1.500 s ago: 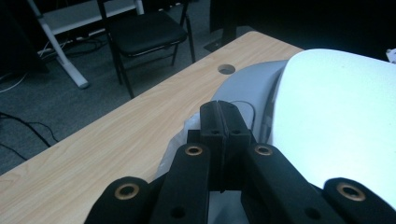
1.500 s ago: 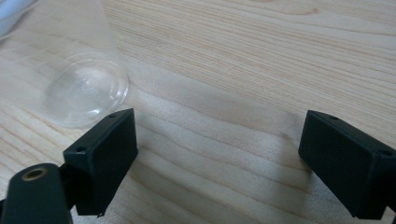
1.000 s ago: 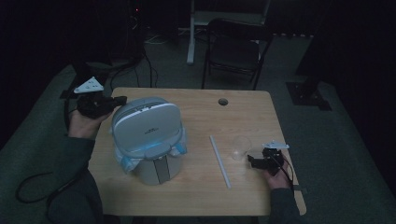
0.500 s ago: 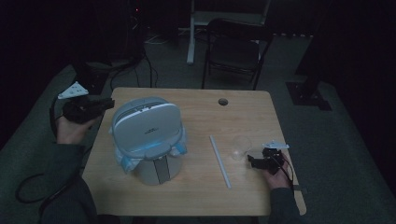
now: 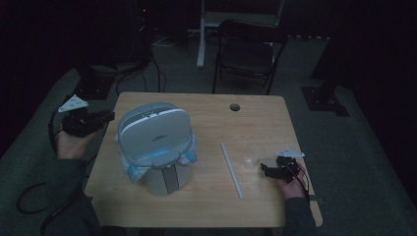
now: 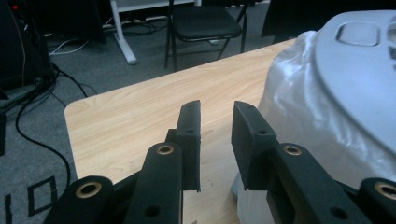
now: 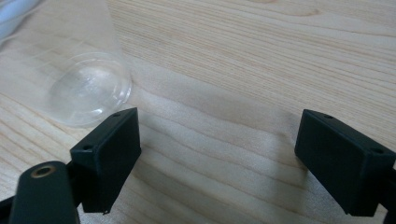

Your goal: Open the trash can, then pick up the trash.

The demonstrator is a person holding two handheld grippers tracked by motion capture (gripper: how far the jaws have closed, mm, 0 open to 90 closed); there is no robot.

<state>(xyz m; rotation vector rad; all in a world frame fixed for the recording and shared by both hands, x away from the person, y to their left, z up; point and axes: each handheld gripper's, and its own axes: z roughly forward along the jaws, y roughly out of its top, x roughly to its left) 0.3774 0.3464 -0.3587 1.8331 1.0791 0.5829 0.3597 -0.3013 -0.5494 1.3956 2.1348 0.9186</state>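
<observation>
At the left of the high view, the left tool (image 5: 105, 117) sits just off the desk (image 5: 206, 113) edge, near the big grey cooker (image 5: 155, 145) wrapped in plastic; its jaws have just been opening, now approx. half wide w/ nothing between. Mid frame a thin white stick (image 5: 231, 169) lies flat. At lower right, the right tool (image 5: 265, 169) rests wide open, empty, right next to the clear cup (image 5: 253, 156).

No readable text anywhere. The rice cooker (image 5: 155, 147) has a small dark mark on its lid and a control strip near the hinge, both too small and dim to make out.
</observation>
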